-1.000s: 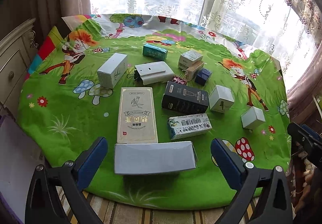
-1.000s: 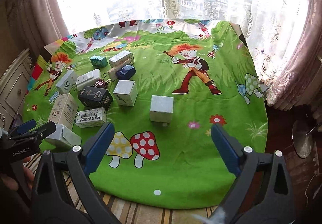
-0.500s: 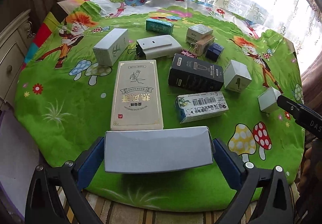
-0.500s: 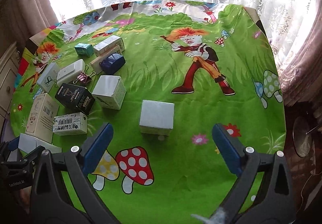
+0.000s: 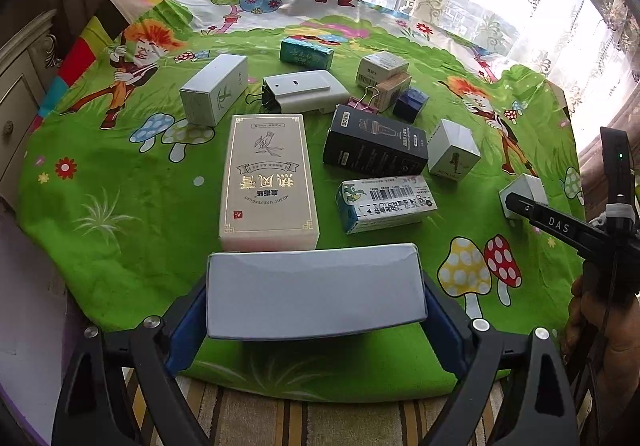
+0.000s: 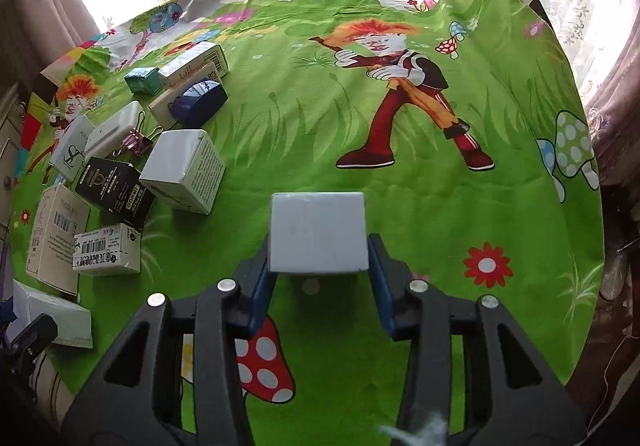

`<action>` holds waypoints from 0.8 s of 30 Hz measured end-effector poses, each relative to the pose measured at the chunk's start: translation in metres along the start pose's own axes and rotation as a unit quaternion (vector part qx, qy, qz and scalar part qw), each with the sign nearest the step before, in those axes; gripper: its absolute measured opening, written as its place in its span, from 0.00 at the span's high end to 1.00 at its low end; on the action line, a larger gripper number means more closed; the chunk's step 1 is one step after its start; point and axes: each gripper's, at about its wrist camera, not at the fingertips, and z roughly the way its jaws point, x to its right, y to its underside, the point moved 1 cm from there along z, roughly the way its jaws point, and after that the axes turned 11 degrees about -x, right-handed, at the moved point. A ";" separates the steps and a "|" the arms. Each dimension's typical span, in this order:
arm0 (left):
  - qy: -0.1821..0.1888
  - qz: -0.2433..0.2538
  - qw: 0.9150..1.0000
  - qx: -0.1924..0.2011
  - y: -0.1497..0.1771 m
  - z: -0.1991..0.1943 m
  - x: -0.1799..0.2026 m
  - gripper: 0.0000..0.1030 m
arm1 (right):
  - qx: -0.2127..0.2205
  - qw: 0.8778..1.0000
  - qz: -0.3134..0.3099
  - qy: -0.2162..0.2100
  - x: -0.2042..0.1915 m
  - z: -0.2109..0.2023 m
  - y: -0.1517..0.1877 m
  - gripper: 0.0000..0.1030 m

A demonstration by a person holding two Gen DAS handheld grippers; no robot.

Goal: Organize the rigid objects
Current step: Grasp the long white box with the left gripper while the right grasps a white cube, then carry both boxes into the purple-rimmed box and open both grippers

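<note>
My left gripper (image 5: 316, 310) is shut on a long pale grey box (image 5: 315, 292), held crosswise by its two ends at the near table edge. My right gripper (image 6: 318, 278) is shut on a small white cube box (image 6: 318, 232), pads against its left and right sides. Beyond lie a tall beige box (image 5: 268, 177), a black box (image 5: 374, 143), a barcode carton (image 5: 386, 203), a white box (image 5: 214, 95) and several smaller boxes. The right gripper's body (image 5: 560, 224) shows at the right of the left wrist view.
A green cartoon tablecloth (image 6: 400, 133) covers the round table. Binder clips (image 5: 362, 103) lie among the boxes. A cabinet (image 5: 16, 85) stands left; curtains and a window lie behind. The cloth's right half holds only the cube.
Both grippers moved forward and closed: the left onto the long grey box, the right onto the white cube, which were earlier ahead of open jaws.
</note>
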 end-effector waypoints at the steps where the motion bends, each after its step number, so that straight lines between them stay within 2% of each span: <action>1: 0.003 0.001 1.000 0.002 0.001 -0.002 -0.001 0.10 | 0.002 1.000 -0.001 -0.002 -0.001 -0.002 0.002 0.57; 13: 0.019 -0.034 0.999 0.030 0.019 -0.030 -0.034 0.10 | 0.034 0.999 -0.011 -0.028 -0.024 -0.048 0.032 0.57; 24: 0.011 -0.114 0.991 0.063 0.035 -0.058 -0.106 0.10 | 0.040 0.994 -0.065 -0.073 -0.084 -0.076 0.052 0.57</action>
